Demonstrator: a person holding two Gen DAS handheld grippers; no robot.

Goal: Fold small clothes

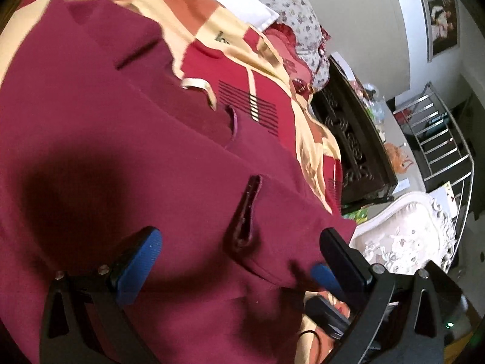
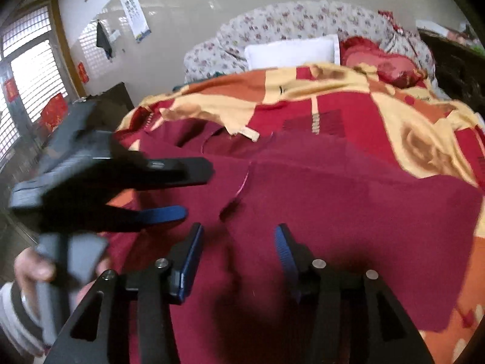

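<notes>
The right gripper (image 2: 239, 242), black-framed with blue pads, stands partly open over the dark maroon knit garment (image 2: 348, 212), nothing between its pads. To its left the left gripper (image 2: 194, 188), held in a person's hand (image 2: 33, 268), gapes wide above the same cloth, empty. The garment lies spread flat on a red, orange and cream patchwork bedspread (image 2: 394, 115), with a white pillow (image 2: 291, 50) beyond.
</notes>
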